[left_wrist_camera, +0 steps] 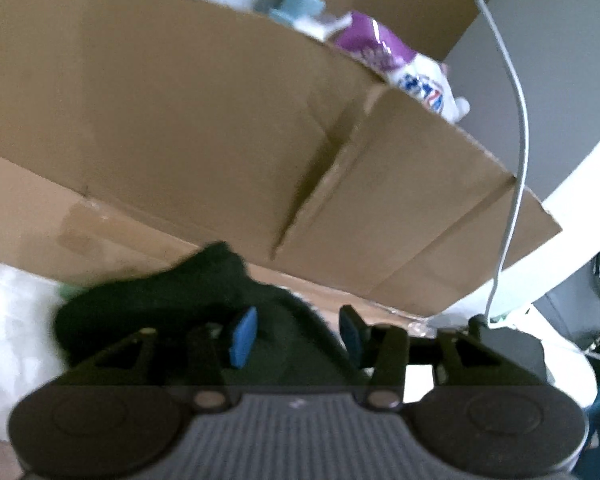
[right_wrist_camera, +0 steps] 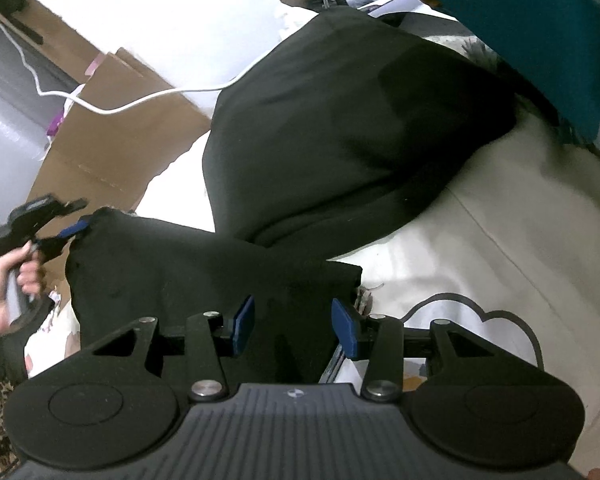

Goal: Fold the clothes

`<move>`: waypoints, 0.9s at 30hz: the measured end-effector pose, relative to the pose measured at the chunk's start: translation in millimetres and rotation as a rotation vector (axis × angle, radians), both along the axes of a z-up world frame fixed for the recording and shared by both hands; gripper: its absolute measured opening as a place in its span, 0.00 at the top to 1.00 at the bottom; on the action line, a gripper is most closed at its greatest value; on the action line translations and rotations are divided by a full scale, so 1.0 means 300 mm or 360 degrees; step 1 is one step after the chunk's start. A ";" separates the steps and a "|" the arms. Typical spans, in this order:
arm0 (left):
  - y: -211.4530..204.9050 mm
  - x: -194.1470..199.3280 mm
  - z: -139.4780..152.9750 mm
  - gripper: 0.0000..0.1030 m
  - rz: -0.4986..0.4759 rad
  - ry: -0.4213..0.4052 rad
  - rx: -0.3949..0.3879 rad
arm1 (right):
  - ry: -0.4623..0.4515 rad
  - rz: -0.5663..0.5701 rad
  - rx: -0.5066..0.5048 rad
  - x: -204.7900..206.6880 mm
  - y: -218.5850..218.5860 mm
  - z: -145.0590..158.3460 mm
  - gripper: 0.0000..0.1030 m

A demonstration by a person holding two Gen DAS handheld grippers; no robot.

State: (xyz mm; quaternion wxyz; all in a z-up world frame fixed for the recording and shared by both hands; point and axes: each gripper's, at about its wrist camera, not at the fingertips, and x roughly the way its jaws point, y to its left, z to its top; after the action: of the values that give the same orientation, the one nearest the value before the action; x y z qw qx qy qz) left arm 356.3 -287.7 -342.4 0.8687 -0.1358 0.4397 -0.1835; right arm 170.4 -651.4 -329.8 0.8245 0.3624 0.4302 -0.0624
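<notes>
**Two grippers apart over one black garment**

My left gripper point(left_wrist_camera: 296, 336) has its blue pads apart, black cloth lying between them unpinched. My right gripper point(right_wrist_camera: 294, 328) is spread too, over a folded edge of the garment point(right_wrist_camera: 340, 128), which lies on the cream bedding point(right_wrist_camera: 500, 248). A cardboard box point(left_wrist_camera: 220, 120) stands just beyond, with a white cable point(right_wrist_camera: 148, 100) trailing across it.

- A bed point(right_wrist_camera: 500, 248) covered by a cream sheet with a grey cloud outline printed on it.
- A black garment point(right_wrist_camera: 340, 140) lies spread across the sheet, one part folded toward the near edge.
- A teal cushion point(right_wrist_camera: 540, 32) rests at the far right corner.
</notes>
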 end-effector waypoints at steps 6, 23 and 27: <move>0.172 -0.102 0.017 0.53 0.0054 -0.0034 0.0127 | -0.0018 -0.0021 0.0029 -0.009 0.022 -0.004 0.53; 0.388 -0.160 -0.183 0.49 0.0296 0.0153 -0.0083 | 0.0013 0.0071 0.0021 -0.030 0.073 -0.011 0.53; 0.325 -0.165 -0.206 0.49 0.0235 0.0102 -0.0154 | 0.0047 0.0074 0.0003 -0.042 0.061 -0.025 0.53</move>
State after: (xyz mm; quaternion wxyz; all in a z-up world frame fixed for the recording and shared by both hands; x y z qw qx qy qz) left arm 306.8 -190.3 -404.1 0.8578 -0.2153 0.4466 -0.1355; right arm 157.7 -633.1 -337.4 0.8189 0.3520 0.4507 -0.0482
